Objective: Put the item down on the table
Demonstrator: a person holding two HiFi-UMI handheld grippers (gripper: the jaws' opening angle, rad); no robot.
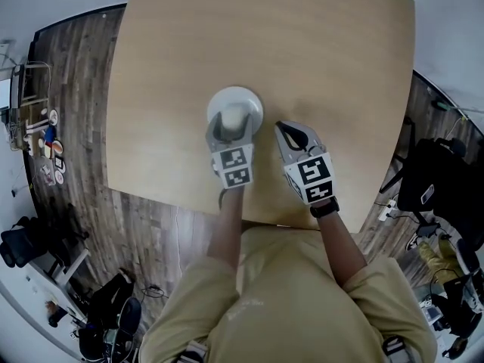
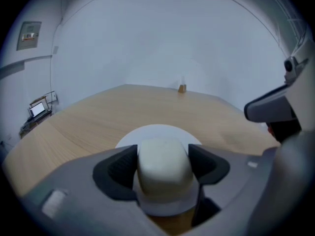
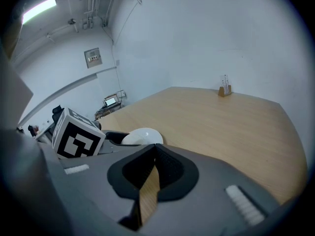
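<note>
The item is a white round dish-like piece with a cream raised middle. My left gripper is shut on that cream middle, one black pad pressing each side. The white rim shows beyond the jaws, low over the light wooden table; whether it touches the top I cannot tell. My right gripper hovers just right of it, shut with nothing between its pads. In the right gripper view the item and the left gripper's marker cube lie to the left.
A small wooden holder stands at the table's far edge. The table's near edge runs just in front of the person. Bags and gear lie on the dark wood floor at both sides.
</note>
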